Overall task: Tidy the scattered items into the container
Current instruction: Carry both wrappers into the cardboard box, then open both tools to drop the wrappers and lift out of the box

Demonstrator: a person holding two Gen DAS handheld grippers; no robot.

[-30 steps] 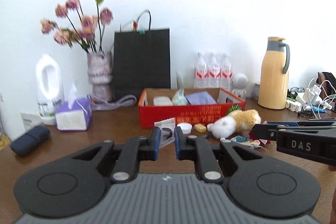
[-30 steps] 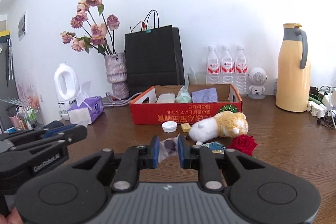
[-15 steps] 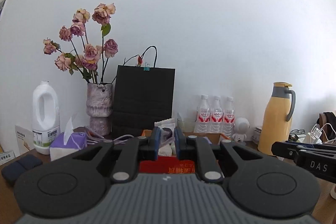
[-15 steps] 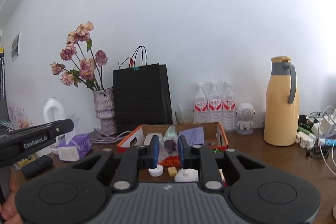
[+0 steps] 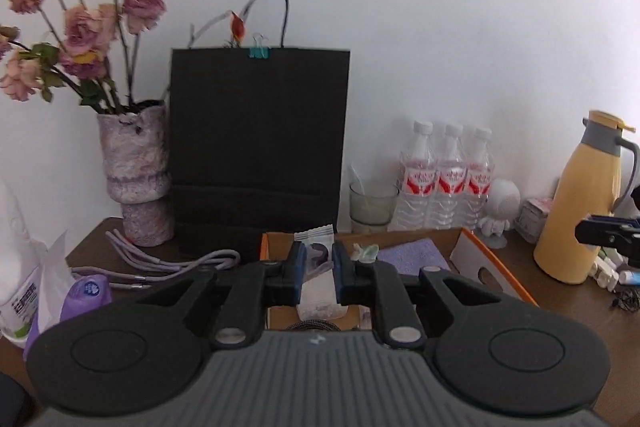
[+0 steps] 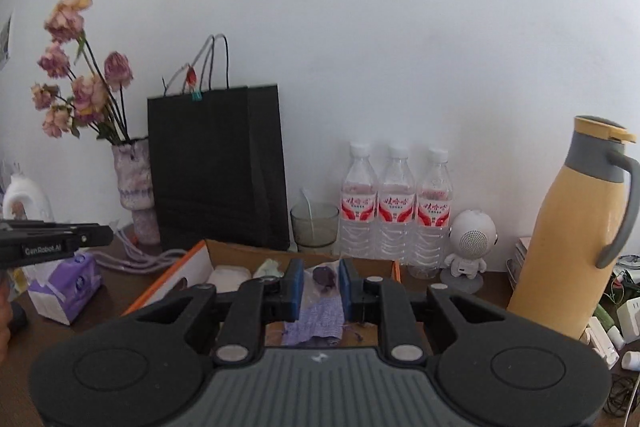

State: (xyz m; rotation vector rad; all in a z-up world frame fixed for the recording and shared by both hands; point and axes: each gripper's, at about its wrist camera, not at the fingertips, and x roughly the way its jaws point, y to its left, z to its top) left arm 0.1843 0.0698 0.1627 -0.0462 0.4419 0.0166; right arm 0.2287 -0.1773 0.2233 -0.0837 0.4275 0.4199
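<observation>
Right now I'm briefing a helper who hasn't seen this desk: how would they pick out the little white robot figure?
Start at the tall yellow thermos jug on the right of the wooden table. Left of it stand three water bottles in a row against the wall. The white robot figure stands between bottles and jug, the only round-headed thing there, with a dotted grille on its face.

- Cardboard box [image 5: 486, 259] near wall and most of floor hidden behind gripper body, lower centre of left wrist view.
- White jug [image 5: 14, 267] cut off at left edge.
- Flowers [image 5: 80, 23] blurred, cropped at upper left.
- Bottle labels [image 6: 394, 209] too small to read.
- Clutter [image 6: 612, 331] at lower right edge indistinct.
</observation>
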